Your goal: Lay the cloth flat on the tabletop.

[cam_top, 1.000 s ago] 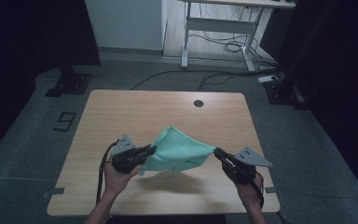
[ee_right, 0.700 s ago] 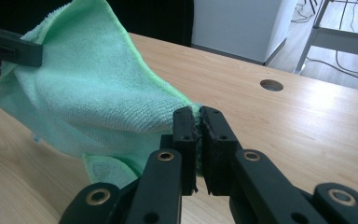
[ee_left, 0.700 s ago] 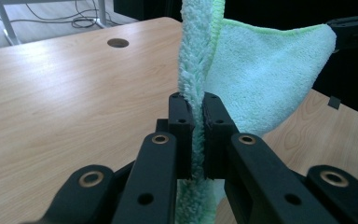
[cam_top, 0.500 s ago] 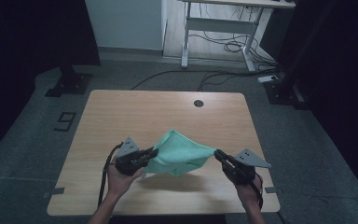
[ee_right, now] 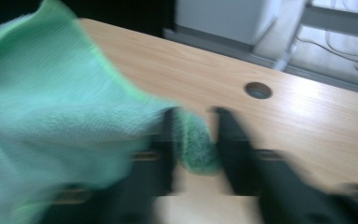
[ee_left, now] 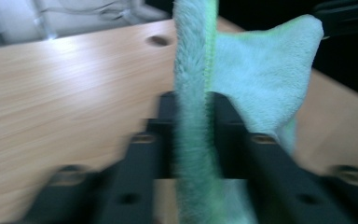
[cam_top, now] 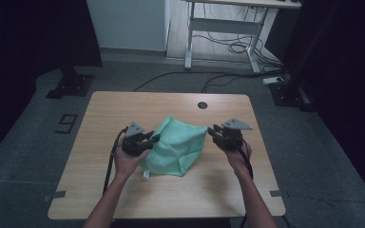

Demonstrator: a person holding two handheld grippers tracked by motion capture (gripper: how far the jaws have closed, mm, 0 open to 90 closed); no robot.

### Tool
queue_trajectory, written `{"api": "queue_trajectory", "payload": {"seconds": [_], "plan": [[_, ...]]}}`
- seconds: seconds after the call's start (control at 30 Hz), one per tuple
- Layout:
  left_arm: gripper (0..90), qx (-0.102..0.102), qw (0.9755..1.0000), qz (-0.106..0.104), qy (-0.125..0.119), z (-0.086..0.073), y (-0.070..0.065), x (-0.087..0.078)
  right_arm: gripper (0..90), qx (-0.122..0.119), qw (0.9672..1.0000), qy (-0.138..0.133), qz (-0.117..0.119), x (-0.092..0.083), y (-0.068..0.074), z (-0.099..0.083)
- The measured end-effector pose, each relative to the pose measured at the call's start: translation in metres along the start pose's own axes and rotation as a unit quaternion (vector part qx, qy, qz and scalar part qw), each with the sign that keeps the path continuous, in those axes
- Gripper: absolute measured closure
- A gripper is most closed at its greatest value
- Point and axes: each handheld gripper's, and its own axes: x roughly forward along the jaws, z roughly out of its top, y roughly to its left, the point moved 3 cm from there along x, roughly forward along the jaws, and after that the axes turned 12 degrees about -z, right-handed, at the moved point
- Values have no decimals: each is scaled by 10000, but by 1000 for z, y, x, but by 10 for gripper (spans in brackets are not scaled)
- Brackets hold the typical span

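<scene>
Green cloth (cam_top: 178, 147), fleecy, sits near the middle of the table (cam_top: 123, 104), bunched and partly raised between my two grippers, its near edge lying on the wood. A small white tag (cam_top: 146, 174) sticks out at its near left corner.

Left gripper (cam_top: 153, 139): touching the cloth's left edge in the high view. In the left gripper view a fold of cloth (ee_left: 193, 116) stands upright between my jaws; the jaws have just been opening, and thin gaps show on both sides of the fold, so I read them as parted, not pinching. Blurred, though.

Right gripper (cam_top: 212, 133): at the cloth's far right corner. In the right gripper view that corner (ee_right: 193, 144) hangs between the jaws, touching the left one, clear gap to the right one. These jaws have also just been opening; parted, cloth loose between them.

Round hole (cam_top: 202, 105) in the table's far edge, well apart from the cloth. Beyond the table: grey floor, cables (cam_top: 233, 47), legs of a white desk (cam_top: 218, 23).
</scene>
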Motion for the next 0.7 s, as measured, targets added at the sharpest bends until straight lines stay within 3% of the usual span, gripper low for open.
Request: {"api": "queue_trajectory", "payload": {"seconds": [0.07, 0.13, 0.23, 0.33, 0.4, 0.7], "plan": [[427, -144, 9998, 156, 61, -2, 10, 2, 396, 302, 9991, 165, -238, 18, -4, 0], [395, -3, 9996, 263, 100, -7, 11, 0, 370, 526, 9982, 76, -268, 18, -2, -3], [379, 114, 9992, 359, 162, -14, 7, 0, 380, 465, 9988, 53, -104, 12, 7, -16], [386, 161, 9992, 265, 241, -21, 0, 2, 412, 418, 9990, 114, 105, 7, 16, -30], [391, 149, 9992, 208, 312, -25, -4, 4, 427, 258, 9991, 192, 261, 3, 26, -41], [389, -64, 9973, 163, 712, -47, 4, 15, 445, -10, 9986, 394, 339, 5, 48, -51]]}}
